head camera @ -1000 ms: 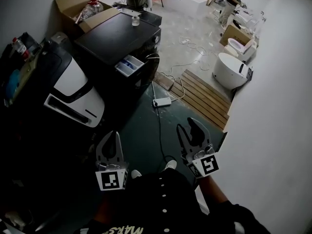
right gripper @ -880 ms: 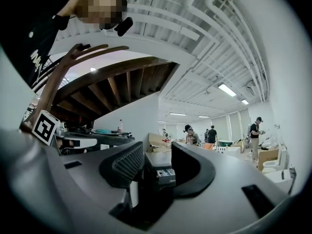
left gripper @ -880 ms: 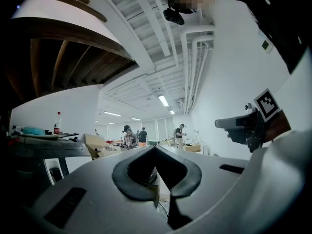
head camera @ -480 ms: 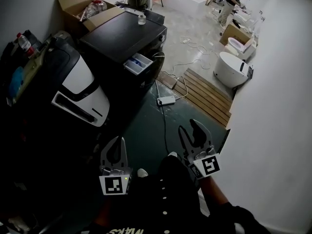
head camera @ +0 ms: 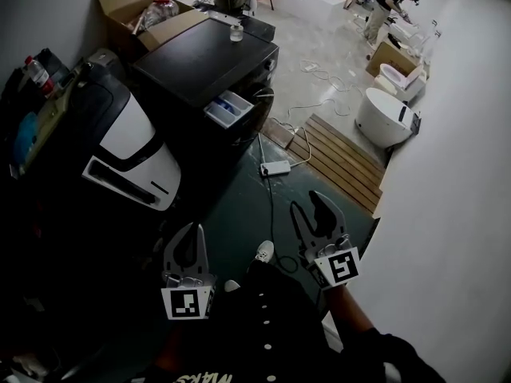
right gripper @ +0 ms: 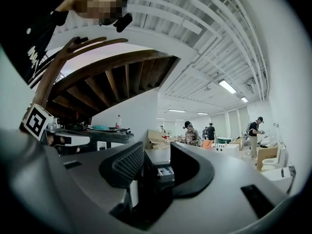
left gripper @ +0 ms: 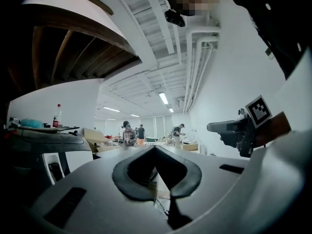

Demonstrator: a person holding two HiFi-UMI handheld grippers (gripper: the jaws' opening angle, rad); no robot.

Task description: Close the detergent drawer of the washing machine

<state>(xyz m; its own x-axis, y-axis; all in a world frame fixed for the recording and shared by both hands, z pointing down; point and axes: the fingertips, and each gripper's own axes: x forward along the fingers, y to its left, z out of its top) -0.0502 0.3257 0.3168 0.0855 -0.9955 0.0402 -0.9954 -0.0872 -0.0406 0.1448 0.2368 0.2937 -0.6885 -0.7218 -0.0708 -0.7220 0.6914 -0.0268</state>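
Observation:
The black washing machine (head camera: pixel 204 62) stands at the upper middle of the head view. Its white and blue detergent drawer (head camera: pixel 229 108) sticks out of the front, open. Both grippers hang low in that view, well short of the machine. My left gripper (head camera: pixel 185 234) has its fingers together with nothing in them; in its own view the jaw tips meet (left gripper: pixel 155 149). My right gripper (head camera: pixel 307 208) is open and empty. In the right gripper view the drawer (right gripper: pixel 165 170) shows far off between the spread jaws (right gripper: pixel 157 150).
A white and black appliance (head camera: pixel 128 146) lies left of the washer. A power strip (head camera: pixel 275 167) with its cable lies on the dark floor ahead, a wooden pallet (head camera: pixel 339 158) and a white tub (head camera: pixel 383 118) to the right. A small glass (head camera: pixel 236 32) stands on the washer.
The person has stepped forward, and both grippers have come a little nearer the washing machine. The drawer stays open.

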